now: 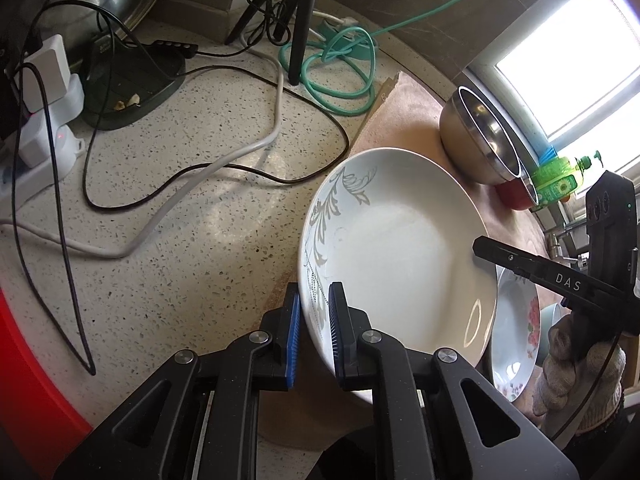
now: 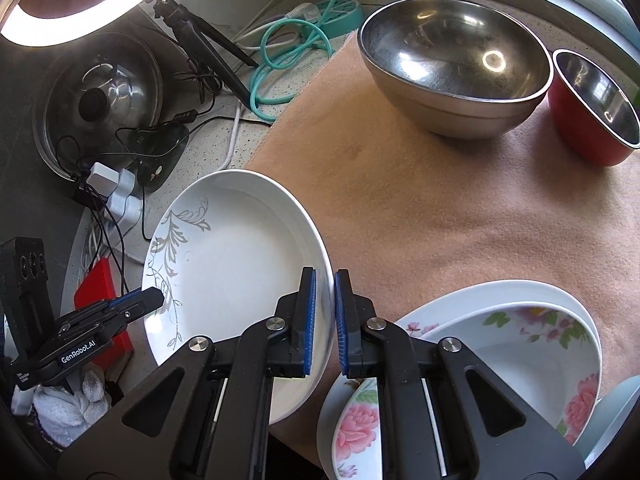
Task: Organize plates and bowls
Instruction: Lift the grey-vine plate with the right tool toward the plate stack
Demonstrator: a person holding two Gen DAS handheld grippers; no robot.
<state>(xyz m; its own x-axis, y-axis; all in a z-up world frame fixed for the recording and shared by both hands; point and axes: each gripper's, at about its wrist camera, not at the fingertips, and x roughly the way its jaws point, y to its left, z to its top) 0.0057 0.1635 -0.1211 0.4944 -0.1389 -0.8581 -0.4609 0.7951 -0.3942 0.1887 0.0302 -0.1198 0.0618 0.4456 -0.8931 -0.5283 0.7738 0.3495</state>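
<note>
A white plate with a grey leaf pattern (image 1: 392, 248) (image 2: 236, 264) is held tilted above the tan mat (image 2: 420, 200). My left gripper (image 1: 314, 336) is shut on its patterned rim; it also shows in the right wrist view (image 2: 154, 298). My right gripper (image 2: 325, 320) straddles the opposite rim with a small gap at the pads; it also shows in the left wrist view (image 1: 480, 246). Flowered plates and a flowered bowl (image 2: 520, 344) are stacked at the mat's near right. A large steel bowl (image 2: 452, 64) and a red bowl (image 2: 592, 112) stand at the back.
Cables (image 1: 180, 168), a power strip (image 1: 44, 148), a teal cord (image 1: 340, 76) and a tripod (image 1: 296, 20) crowd the speckled counter (image 1: 192, 264) to the left. A pot lid (image 2: 96, 100) leans at the far left. A green bottle (image 1: 560, 176) stands by the window.
</note>
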